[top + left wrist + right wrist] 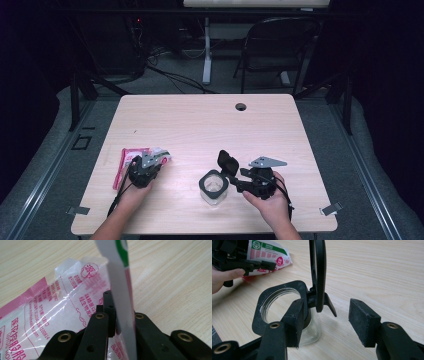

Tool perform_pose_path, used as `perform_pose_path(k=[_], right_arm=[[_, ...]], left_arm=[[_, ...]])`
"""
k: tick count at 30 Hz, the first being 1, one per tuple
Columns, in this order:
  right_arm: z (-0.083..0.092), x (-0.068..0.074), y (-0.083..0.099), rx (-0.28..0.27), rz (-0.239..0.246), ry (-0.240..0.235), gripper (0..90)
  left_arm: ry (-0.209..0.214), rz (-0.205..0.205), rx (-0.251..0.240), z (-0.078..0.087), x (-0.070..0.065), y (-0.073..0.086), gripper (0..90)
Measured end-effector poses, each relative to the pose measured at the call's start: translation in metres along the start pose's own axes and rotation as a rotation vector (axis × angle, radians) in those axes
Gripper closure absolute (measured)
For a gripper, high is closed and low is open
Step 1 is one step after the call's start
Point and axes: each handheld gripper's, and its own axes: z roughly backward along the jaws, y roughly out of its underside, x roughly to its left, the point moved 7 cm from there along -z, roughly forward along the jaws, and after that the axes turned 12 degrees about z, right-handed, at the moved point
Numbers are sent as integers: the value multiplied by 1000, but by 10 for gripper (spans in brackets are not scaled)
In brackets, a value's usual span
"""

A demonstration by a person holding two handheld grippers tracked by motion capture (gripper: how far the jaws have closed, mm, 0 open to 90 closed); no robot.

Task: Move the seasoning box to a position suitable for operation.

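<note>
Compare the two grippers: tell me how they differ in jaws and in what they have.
The left gripper has its jaws shut on a white and pink packet; the right gripper has its jaws open, gripping nothing. The left sits over the packet, the right beside the open clear jar, one jaw by its hinged black lid. Both are black, each held in a hand.

Bench point(200, 120): pale wood grain, matt. Sachet point(50, 312): glossy clear and pink plastic film, crinkled. Jar point(312, 332): clear, black matt plastic lid point(320, 272).

We see the counter point(200, 125) evenly lit from above, surroundings dark; glare streaks the plastic packet point(50, 312), and the near jaws blur.
</note>
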Motion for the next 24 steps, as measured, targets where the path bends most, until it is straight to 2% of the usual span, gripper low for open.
perform_pose_path(k=[8, 13, 20, 24], right_arm=[[2, -2, -1, -6, -3, 1, 466], [2, -2, -1, -5, -2, 3, 466], [2, -2, -1, -7, -4, 4, 466], [3, -3, -1, -7, -5, 3, 466]], left_arm=[[4, 20, -38, 15, 5, -9, 888], [26, 65, -69, 29, 11, -16, 889], [28, 96, -121, 50, 24, -23, 889], [39, 134, -147, 59, 31, -25, 889]])
